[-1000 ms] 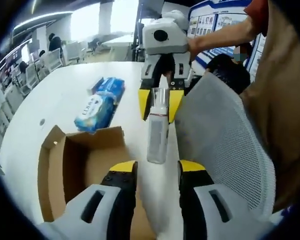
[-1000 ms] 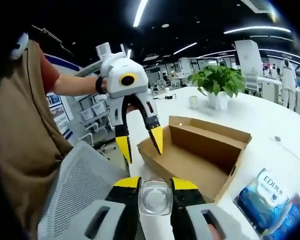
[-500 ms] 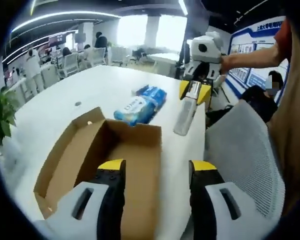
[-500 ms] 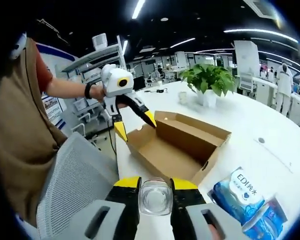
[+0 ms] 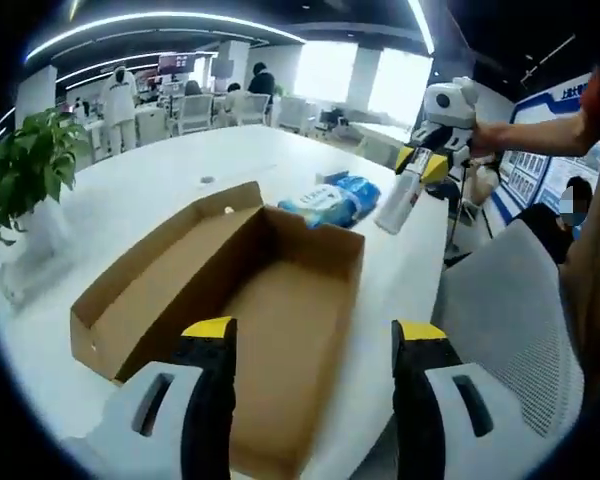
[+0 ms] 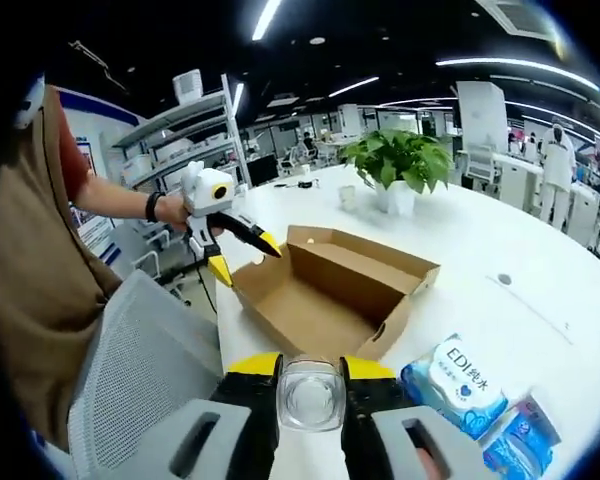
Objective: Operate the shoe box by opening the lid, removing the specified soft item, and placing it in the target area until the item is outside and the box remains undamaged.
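Brown corrugated cardboard makes up the open, lidless shoe box (image 5: 242,300), which lies on the white round table (image 5: 150,190) with nothing visible inside it. In the left gripper view its near end is cut off behind the left gripper (image 5: 310,345), whose yellow-tipped jaws stand wide apart over the box and grip nothing. Past the far end of the box lie two blue-and-white soft wipe packs (image 5: 332,201); the print on them is too blurred to read there. Further right, the right gripper (image 5: 421,166) pinches a clear plastic bottle (image 5: 398,201) above the table edge. In the right gripper view, the grey mesh chair back (image 6: 140,370) hides the table's near-left edge. The bottle's bottom end faces the lens; its length is hidden.
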